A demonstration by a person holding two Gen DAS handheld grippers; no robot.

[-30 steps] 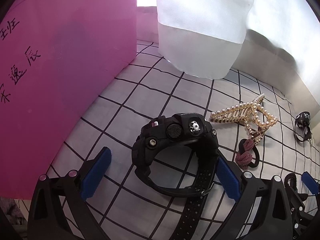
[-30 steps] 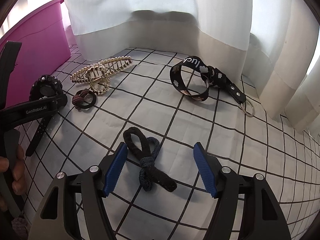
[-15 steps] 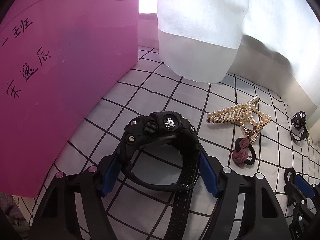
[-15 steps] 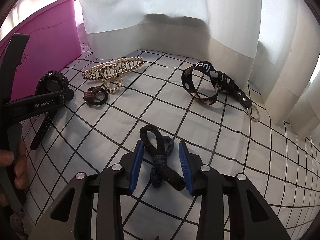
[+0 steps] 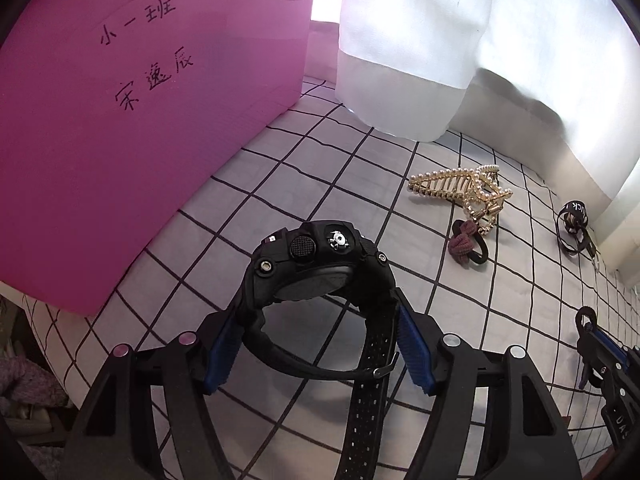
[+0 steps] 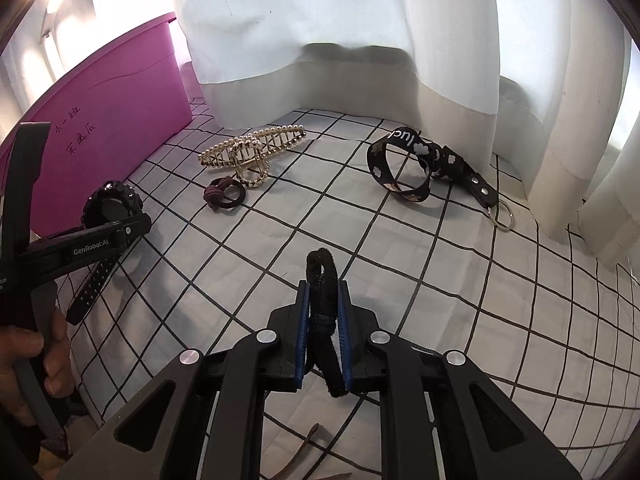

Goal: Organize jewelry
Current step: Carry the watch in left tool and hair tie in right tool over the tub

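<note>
My left gripper (image 5: 318, 354) is shut on a black watch (image 5: 320, 268) and holds it above the checked cloth, its strap hanging down; the watch also shows in the right wrist view (image 6: 112, 204). My right gripper (image 6: 323, 334) is shut on a black and blue hair tie (image 6: 322, 292), lifted off the cloth. A pearl hair claw (image 5: 460, 190) (image 6: 252, 148), a maroon hair tie (image 5: 466, 242) (image 6: 222, 194) and a black printed strap with a ring (image 6: 424, 164) (image 5: 574, 224) lie on the cloth. A pink box (image 5: 120, 120) (image 6: 108, 120) stands at the left.
White curtains (image 6: 340, 40) hang along the back and right edge of the checked cloth (image 6: 280, 240). The cloth's front-left edge drops off near the pink box. A brown strip (image 6: 300, 452) lies near the front edge.
My left gripper has lifted the watch off the cloth and turned toward the pink box. My right gripper has shut fully on the hair tie and raised it.
</note>
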